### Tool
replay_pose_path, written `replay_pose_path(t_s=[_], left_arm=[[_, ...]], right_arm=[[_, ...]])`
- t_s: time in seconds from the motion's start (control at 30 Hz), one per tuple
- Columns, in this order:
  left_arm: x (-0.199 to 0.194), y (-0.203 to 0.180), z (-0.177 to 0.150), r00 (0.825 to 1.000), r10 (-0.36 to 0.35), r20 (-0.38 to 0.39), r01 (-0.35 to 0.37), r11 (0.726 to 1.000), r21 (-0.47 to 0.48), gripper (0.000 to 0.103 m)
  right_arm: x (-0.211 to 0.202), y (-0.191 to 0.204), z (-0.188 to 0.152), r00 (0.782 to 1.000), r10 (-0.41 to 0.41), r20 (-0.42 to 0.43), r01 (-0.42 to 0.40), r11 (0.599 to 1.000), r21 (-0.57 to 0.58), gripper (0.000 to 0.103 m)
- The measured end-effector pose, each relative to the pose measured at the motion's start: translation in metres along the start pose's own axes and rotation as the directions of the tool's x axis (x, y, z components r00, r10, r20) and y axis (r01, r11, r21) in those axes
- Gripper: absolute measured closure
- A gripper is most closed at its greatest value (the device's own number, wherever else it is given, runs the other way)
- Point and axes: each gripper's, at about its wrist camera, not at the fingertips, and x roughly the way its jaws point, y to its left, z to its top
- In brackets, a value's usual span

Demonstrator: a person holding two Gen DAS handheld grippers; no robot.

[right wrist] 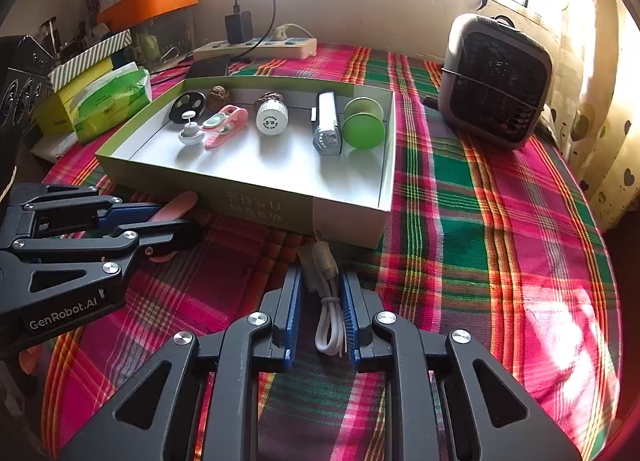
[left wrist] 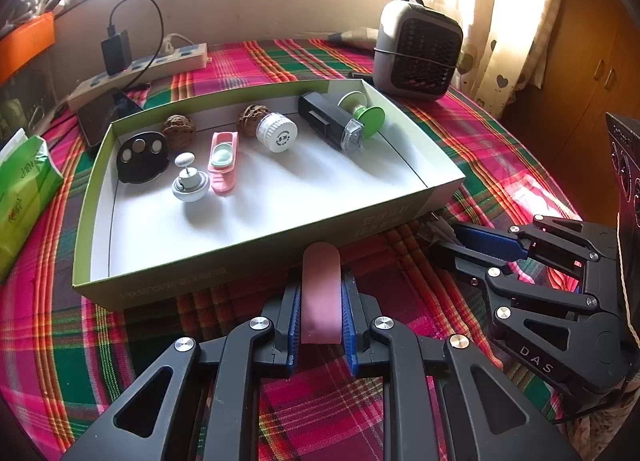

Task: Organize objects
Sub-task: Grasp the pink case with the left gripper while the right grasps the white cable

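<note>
You work over a table spread with a plaid cloth in pink, green and orange, strongly sunlit on its right side. Behind it runs a low beige wall under a bright window, with heart-print curtains at the right and a wooden cupboard beyond them.

Your left gripper is clamped on a pink oblong piece, holding it just in front of the near wall of the shallow box. In the right wrist view this gripper sits at the left, the pink piece poking out toward the box.

Your right gripper grips a coiled white cable between its blue pads, also close to the box's near wall, right of the left gripper.

Inside the box, along the far side, lie a black disc with round holes, two walnuts, a small white knobbed gadget, a pink clip-like item, a white ribbed cap, a black bike-style light and a green spool.

Around the box: a grey mesh-fronted fan unit at the far right, a power strip with a black charger plugged in, a dark phone beside it, and a green tissue pack at the left edge. An orange tray sits on the cluttered ledge at the far left.
</note>
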Motion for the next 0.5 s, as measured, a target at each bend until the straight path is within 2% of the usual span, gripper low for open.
replay_pose_path(t_s=[0.5], left_arm=[[-0.0049,0.0023,-0.0023,1.000,0.001,0.008,-0.001,1.000,-0.014,0.087]], right_arm=[[-0.0019,-0.0009,-0.0017,1.000,0.022,-0.002,-0.022,0.999,0.028,0.083]])
